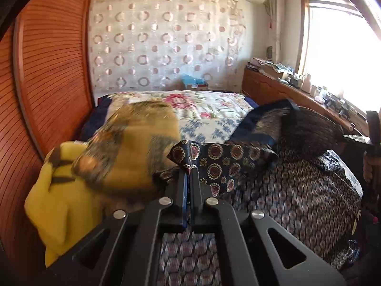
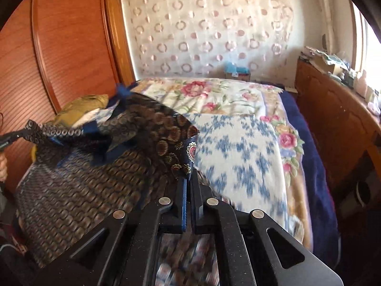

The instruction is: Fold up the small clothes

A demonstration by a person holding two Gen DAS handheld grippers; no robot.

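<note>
Pinching one patterned garment between two tongs, left tongs and right tongs.

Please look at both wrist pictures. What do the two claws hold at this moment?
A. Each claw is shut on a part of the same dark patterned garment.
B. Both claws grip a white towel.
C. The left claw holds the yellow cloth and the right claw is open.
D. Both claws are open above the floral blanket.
A: the left claw and the right claw are each closed on an edge of the dark patterned garment, lifted over the floral blanket.
</note>
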